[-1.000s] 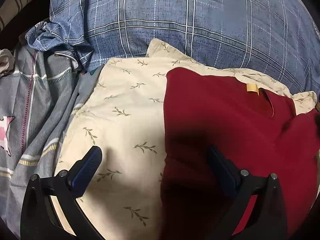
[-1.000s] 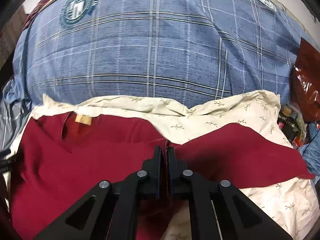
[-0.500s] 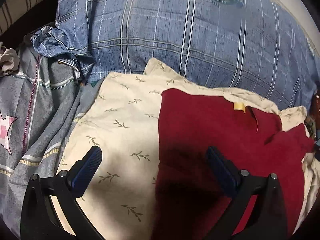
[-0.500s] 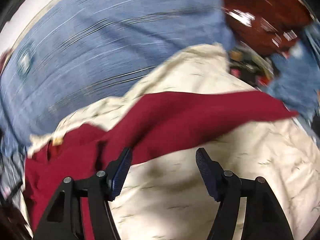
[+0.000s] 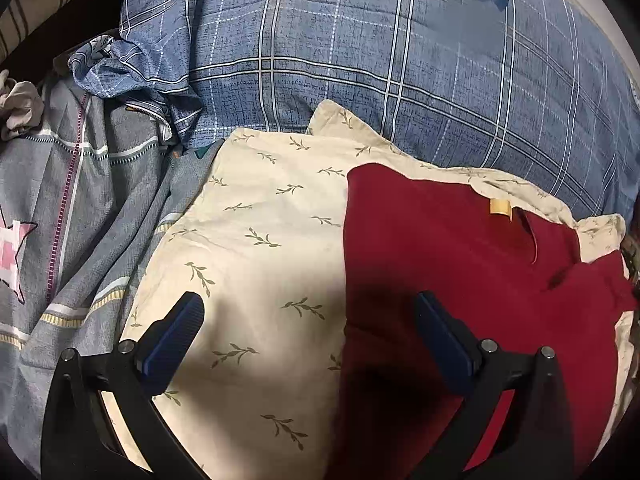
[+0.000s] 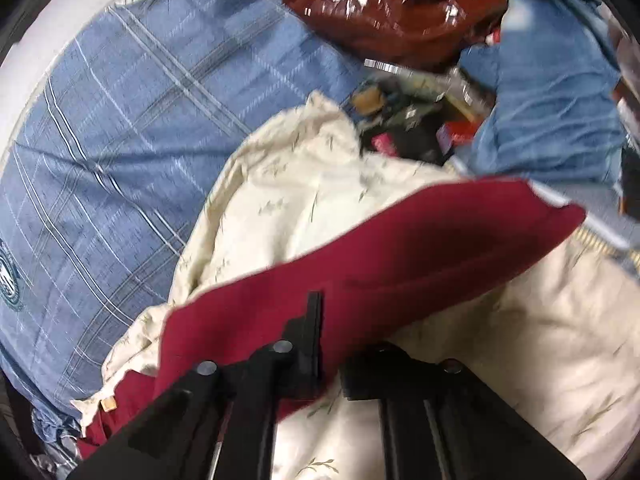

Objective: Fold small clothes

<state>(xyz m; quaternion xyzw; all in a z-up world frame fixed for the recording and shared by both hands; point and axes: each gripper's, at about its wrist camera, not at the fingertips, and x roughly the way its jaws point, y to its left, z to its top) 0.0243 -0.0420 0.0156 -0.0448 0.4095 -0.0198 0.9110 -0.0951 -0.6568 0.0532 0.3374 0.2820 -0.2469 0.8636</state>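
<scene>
Left view: my left tongs (image 5: 308, 332) hang wide open with nothing between the pads. One blue pad (image 5: 176, 332) sits low over the cream pillow (image 5: 256, 240), the other over the red shirt (image 5: 460, 280), so the shirt's left edge runs up the frame between them. The shirt lies flat on the pillow in the right half, its yellow tag (image 5: 501, 207) and neckline toward the upper right. I judge I am holding this side open and low because that straight edge is the next thing to take for a fold. Behind, across the top, lies the blue plaid quilt (image 5: 400, 80); grey bedding (image 5: 80, 208) fills the left.

Right view: the frame is motion-blurred. My right tongs (image 6: 328, 344) look drawn nearly together at bottom centre, and red cloth passes between them — I take it they are pinching the sleeve (image 6: 440, 248), which stretches taut to the right edge and stands clear of the pillow (image 6: 304, 184). Held up like that, it can be carried over the body without dragging. The tag (image 6: 109, 404) shows at lower left; a glossy brown bag (image 6: 380, 4) sits at the top.
</scene>
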